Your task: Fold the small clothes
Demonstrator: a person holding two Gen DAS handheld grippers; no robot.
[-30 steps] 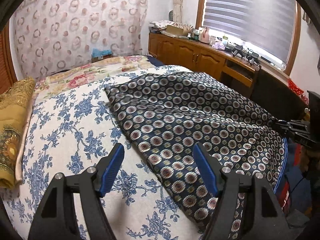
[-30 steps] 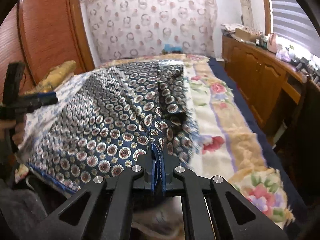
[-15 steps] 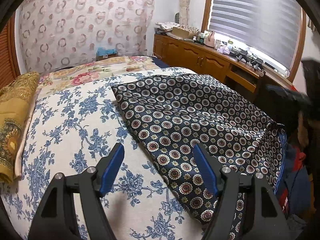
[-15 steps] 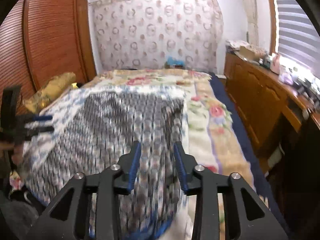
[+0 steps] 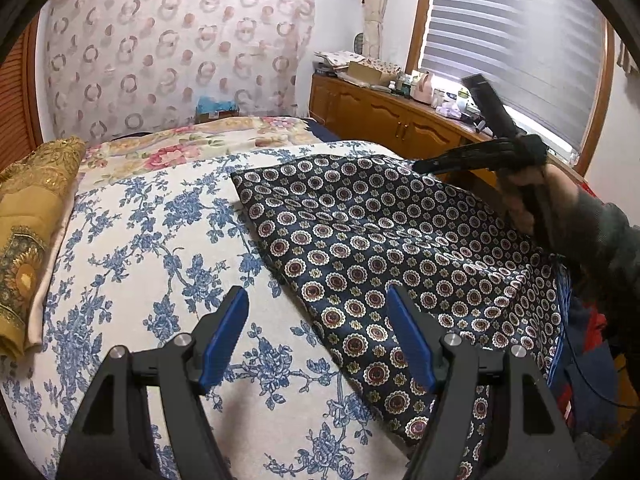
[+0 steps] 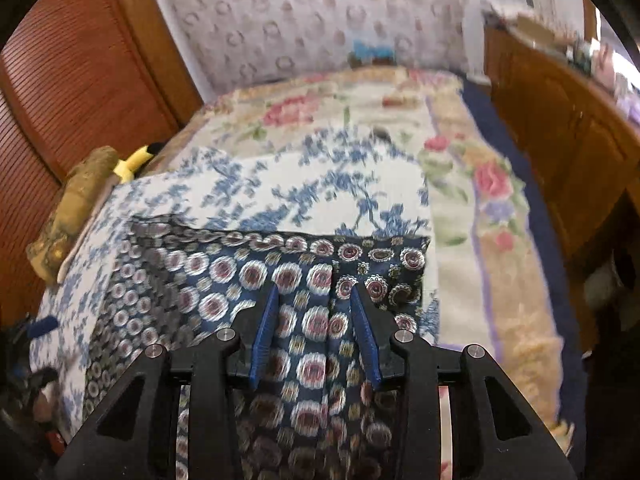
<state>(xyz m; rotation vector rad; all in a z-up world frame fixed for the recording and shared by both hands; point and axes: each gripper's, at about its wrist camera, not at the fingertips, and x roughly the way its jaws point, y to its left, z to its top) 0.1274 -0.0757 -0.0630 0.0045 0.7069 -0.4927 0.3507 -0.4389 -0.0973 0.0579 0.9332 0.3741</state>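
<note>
A navy cloth with round medallion print (image 5: 384, 248) lies spread flat on the bed, its near edge hanging over the bed's side. It also shows in the right wrist view (image 6: 248, 276), blurred. My left gripper (image 5: 318, 320) is open and empty, above the cloth's left edge. My right gripper (image 6: 314, 304) is open and empty, hovering over the cloth's far part. The right gripper also shows in the left wrist view (image 5: 424, 166), held in a hand above the cloth's right side.
The bed has a white blue-flowered cover (image 5: 152, 248) and a rose-print blanket (image 6: 472, 184) farther back. A gold cushion (image 5: 28, 220) lies at the left. A wooden cabinet (image 5: 400, 120) with clutter runs along the right wall. A wooden wardrobe (image 6: 72, 80) stands left.
My right gripper has let go of the cloth, opened, and risen over it. The cloth has dropped flat on the bed. My left gripper stays open.
</note>
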